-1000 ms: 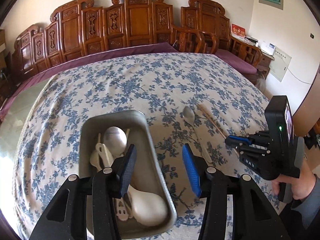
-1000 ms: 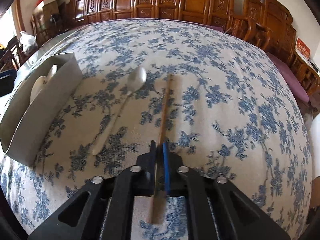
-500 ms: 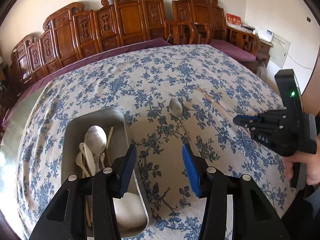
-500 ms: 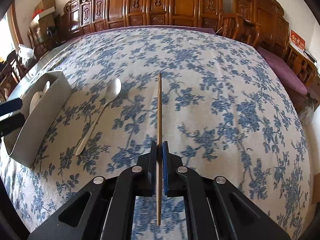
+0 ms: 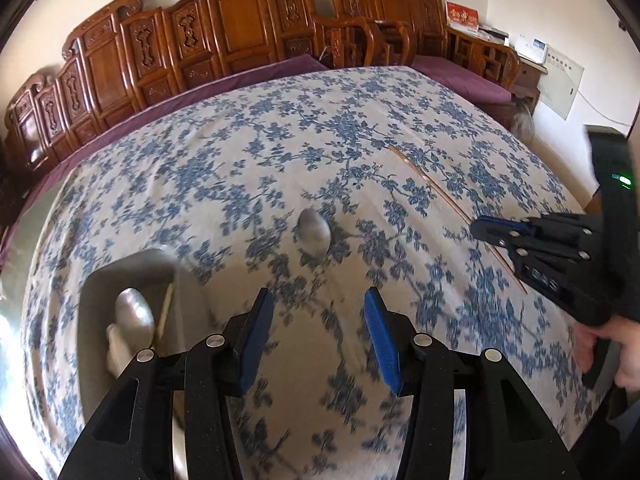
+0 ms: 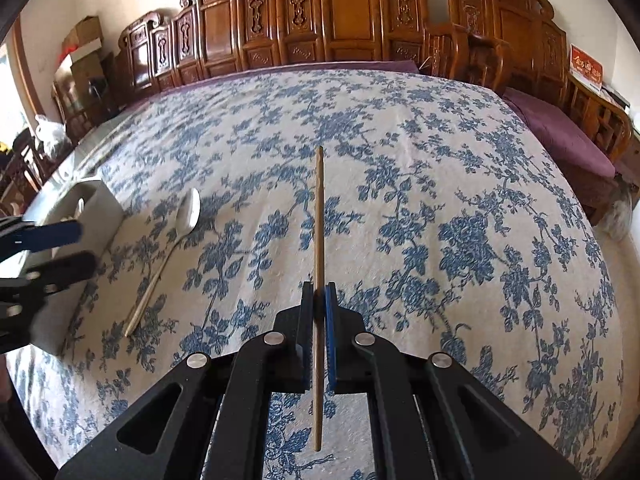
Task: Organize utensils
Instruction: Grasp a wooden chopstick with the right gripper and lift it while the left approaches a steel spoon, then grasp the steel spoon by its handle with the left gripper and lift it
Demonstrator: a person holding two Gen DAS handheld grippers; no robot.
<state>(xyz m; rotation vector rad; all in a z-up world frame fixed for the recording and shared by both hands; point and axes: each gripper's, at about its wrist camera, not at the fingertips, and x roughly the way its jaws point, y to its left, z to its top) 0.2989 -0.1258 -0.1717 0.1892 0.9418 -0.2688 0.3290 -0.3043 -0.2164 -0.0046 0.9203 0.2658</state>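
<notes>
Right wrist: chopstick points fwd, lengthwise between fingers.

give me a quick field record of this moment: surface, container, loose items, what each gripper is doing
surface: table under a blue floral tablecloth
container: metal tray near the left edge, holding spoons
loose item: long-handled spoon lying on the cloth between tray and chopstick
held item: wooden chopstick, pointing forward
right gripper: shut on the chopstick, off the cloth
left gripper: open, holding nothing, aimed at the loose spoon
backdrop: carved wooden chairs
</notes>
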